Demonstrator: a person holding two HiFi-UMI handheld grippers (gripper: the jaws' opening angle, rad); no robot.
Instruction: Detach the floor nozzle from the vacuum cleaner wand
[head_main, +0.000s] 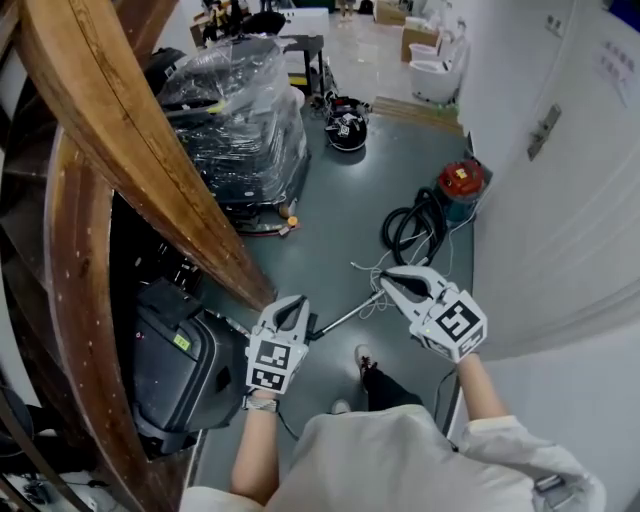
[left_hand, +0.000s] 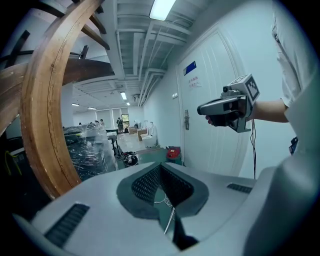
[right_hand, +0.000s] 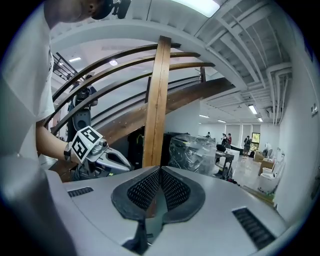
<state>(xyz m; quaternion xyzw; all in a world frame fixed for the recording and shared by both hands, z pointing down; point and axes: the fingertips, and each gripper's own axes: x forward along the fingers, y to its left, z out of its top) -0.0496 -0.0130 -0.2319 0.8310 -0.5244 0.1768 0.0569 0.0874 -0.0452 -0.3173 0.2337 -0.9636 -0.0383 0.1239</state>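
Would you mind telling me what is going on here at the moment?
A person stands over a grey floor with a gripper in each hand. The left gripper and the right gripper are both shut and empty, held in the air. Below them the vacuum wand lies on the floor, near the black hose and the red canister. Nothing has been gripped yet.

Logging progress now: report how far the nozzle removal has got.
Done: nothing visible. The wand lies untouched on the floor, near the vacuum cleaner. In hand: nothing; the left gripper and right gripper are both shut and empty, held over it. Left: grip wand and nozzle, pull them apart; the nozzle is hard to make out.
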